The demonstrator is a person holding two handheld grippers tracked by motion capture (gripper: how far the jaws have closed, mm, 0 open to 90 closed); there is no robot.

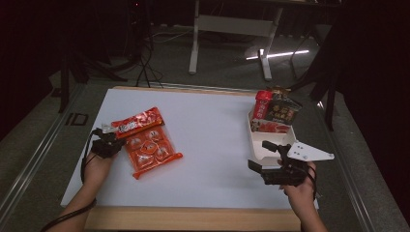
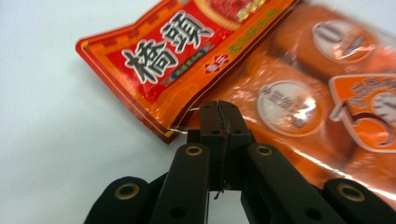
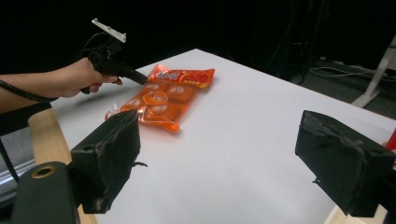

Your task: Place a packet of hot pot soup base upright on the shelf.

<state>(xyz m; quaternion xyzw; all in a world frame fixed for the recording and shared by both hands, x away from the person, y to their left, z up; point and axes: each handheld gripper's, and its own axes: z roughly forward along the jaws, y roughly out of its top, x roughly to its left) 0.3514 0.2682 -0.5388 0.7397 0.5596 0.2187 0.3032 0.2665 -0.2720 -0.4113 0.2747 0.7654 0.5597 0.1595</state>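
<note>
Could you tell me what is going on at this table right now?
A person works with a hand-held gripper in each hand. The left hand-held gripper has its jaws shut at the edge of the orange snack packs, beside the red packet that overlaps them. The right hand-held gripper is open with nothing between its jaws, near a white box already holding several snack packets.

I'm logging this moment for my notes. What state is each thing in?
Left gripper: jaws shut on the red packet's edge.
Right gripper: jaws open, nothing between them.
Red packet: sealed, lying partly on the orange packet.
Orange packet: sealed, flat.
White box: open, holding packets.
</note>
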